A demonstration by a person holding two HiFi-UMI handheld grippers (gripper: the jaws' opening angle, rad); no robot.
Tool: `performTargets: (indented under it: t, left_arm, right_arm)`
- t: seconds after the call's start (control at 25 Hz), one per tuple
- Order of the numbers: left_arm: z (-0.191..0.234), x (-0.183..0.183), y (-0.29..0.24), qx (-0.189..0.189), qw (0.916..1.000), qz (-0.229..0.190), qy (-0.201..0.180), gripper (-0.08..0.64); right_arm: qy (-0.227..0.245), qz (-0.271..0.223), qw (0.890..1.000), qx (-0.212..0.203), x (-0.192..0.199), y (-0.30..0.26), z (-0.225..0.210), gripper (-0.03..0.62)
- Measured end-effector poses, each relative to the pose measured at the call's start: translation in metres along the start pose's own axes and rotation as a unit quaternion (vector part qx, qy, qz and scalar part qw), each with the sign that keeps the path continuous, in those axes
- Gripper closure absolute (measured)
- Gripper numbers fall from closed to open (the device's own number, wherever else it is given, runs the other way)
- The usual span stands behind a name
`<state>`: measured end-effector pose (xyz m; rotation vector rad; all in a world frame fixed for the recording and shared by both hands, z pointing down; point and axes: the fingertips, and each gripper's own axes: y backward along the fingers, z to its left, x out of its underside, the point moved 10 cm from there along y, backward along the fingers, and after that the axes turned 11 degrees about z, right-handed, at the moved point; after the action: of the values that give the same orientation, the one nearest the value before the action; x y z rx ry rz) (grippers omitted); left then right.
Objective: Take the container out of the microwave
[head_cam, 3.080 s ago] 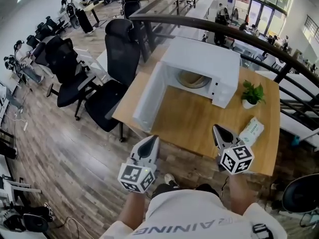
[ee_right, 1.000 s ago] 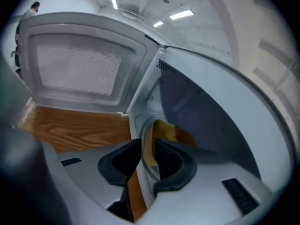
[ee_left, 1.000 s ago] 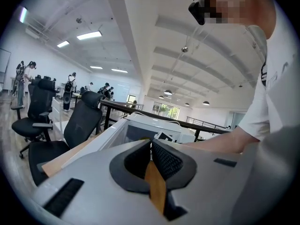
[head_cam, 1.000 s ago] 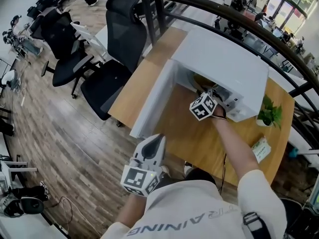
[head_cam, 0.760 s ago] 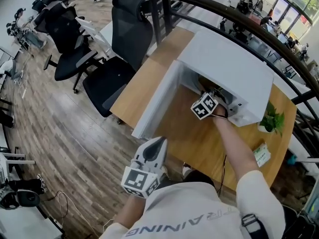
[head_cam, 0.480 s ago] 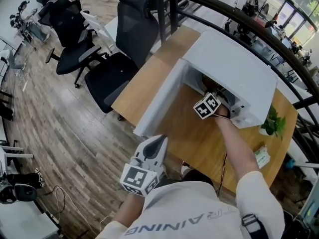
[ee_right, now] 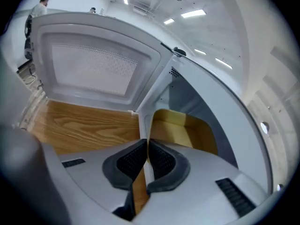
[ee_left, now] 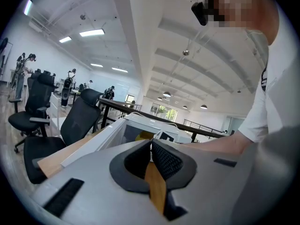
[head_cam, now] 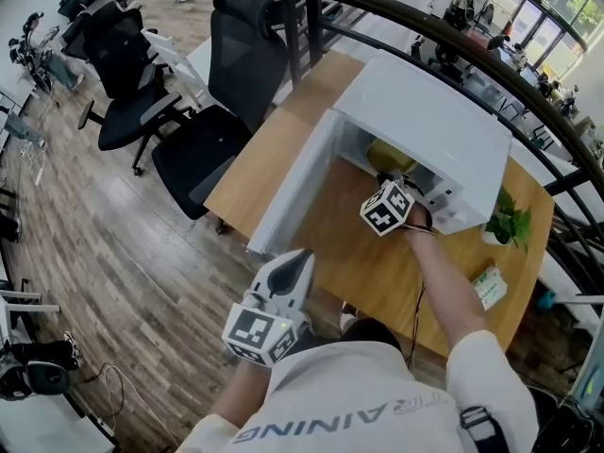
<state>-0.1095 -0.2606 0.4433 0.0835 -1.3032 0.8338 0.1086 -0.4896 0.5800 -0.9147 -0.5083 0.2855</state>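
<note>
The white microwave (head_cam: 444,121) stands on the wooden table (head_cam: 349,253) with its door (head_cam: 288,196) swung open to the left. A yellow container (head_cam: 392,155) sits in the cavity, near the front. My right gripper (head_cam: 392,182) reaches into the opening. In the right gripper view its jaws (ee_right: 146,144) are shut at the near edge of the container (ee_right: 183,130), with the open door (ee_right: 93,64) to the upper left. My left gripper (head_cam: 304,256) hangs shut and empty below the table's near edge. It (ee_left: 151,144) points toward the microwave (ee_left: 154,125).
A small potted plant (head_cam: 498,223) and a white packet (head_cam: 489,286) lie on the table to the right of the microwave. Black office chairs (head_cam: 236,55) stand to the left. A dark railing (head_cam: 425,26) runs behind the table.
My right gripper went from resting over the table into the microwave opening. In the last half second it has drawn back slightly toward me. The left gripper stays low.
</note>
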Motion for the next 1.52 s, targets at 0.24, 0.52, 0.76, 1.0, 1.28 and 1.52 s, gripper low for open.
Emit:
performTargets:
  t: [0.24, 0.52, 0.76, 1.0, 1.28, 1.52]
  left_arm:
    - [-0.004, -0.001, 0.01, 0.007, 0.9999, -0.005, -0.011, 0.52]
    - [-0.003, 0.001, 0.02, 0.014, 0.9995, -0.009, -0.026, 0.52]
    - [-0.005, 0.0, 0.026, 0.022, 0.9985, -0.016, -0.047, 0.52]
    - [-0.011, -0.002, 0.025, 0.04, 0.9966, -0.021, -0.069, 0.52]
    - [-0.027, -0.004, 0.02, 0.073, 0.9928, -0.024, -0.092, 0.52]
    - [-0.038, -0.001, 0.022, 0.089, 0.9904, -0.017, -0.105, 0.52]
  right_arm:
    - [0.008, -0.006, 0.999, -0.052, 0.011, 0.035, 0.025, 0.558]
    - [-0.001, -0.042, 0.995, -0.087, 0.013, 0.091, 0.049, 0.558]
    - [-0.016, -0.065, 0.994, -0.09, 0.024, 0.148, 0.073, 0.558]
    - [-0.054, -0.064, 0.994, -0.071, 0.047, 0.198, 0.079, 0.558]
    - [-0.094, -0.074, 0.992, -0.028, 0.075, 0.26, 0.077, 0.558]
    - [-0.111, -0.065, 0.992, -0.01, 0.092, 0.286, 0.079, 0.558]
